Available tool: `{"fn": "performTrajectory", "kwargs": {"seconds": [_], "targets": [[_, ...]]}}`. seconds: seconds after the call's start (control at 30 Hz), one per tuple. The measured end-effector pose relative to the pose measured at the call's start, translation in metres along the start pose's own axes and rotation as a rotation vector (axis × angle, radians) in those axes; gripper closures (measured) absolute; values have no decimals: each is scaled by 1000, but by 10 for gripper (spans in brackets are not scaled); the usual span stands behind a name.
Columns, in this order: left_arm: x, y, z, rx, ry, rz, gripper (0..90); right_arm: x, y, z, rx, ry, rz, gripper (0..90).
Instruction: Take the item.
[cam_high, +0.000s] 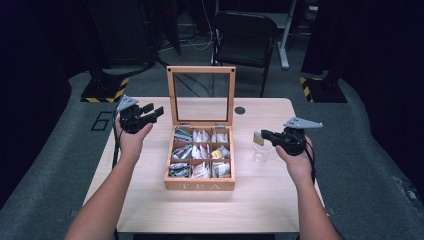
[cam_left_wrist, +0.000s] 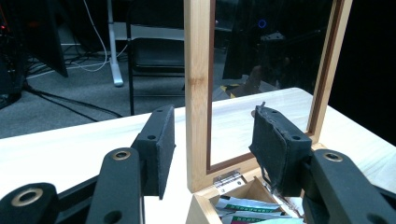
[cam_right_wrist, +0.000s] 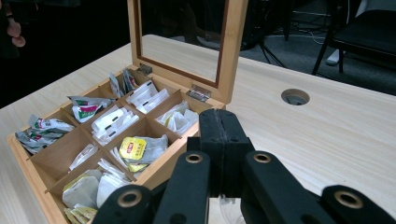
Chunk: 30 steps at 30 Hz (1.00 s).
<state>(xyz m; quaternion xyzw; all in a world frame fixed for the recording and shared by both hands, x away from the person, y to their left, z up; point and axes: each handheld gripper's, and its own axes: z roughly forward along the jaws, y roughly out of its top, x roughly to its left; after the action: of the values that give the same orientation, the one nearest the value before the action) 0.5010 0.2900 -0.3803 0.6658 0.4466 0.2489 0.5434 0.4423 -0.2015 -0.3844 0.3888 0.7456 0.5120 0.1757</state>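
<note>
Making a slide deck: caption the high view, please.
Right gripper carries a tea bag over a clear cup beside the open tea box.

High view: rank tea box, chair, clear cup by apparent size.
1. Tea box, lid raised
2. Chair, looks close to the box but stands farther back, so its real size is unsure
3. Clear cup, smallest, under the shut right gripper

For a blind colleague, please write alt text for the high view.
A wooden tea box, its glass lid raised upright, sits mid-table with nine compartments of tea bags. The right tongs, shut on a small yellowish tea bag, hover above a clear cup right of the box. The left tongs are held partly open, left of the lid.
</note>
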Motion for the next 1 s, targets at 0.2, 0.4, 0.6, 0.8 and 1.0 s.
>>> {"fn": "performTrajectory", "kwargs": {"seconds": [0.2,0.4,0.6,0.8,1.0], "targets": [[0,0,0,0,4,1,493,-5,-3,1,6,-14,8,900],[2,0,-1,2,4,1,493,-9,-7,3,15,-30,10,900],[2,0,-1,2,6,-1,493,-12,-10,5,20,-52,6,900],[4,0,-1,4,10,-2,493,-17,-16,9,47,-84,4,900],[5,-1,-1,5,11,-1,492,-22,-24,14,63,-97,20,900]]}}
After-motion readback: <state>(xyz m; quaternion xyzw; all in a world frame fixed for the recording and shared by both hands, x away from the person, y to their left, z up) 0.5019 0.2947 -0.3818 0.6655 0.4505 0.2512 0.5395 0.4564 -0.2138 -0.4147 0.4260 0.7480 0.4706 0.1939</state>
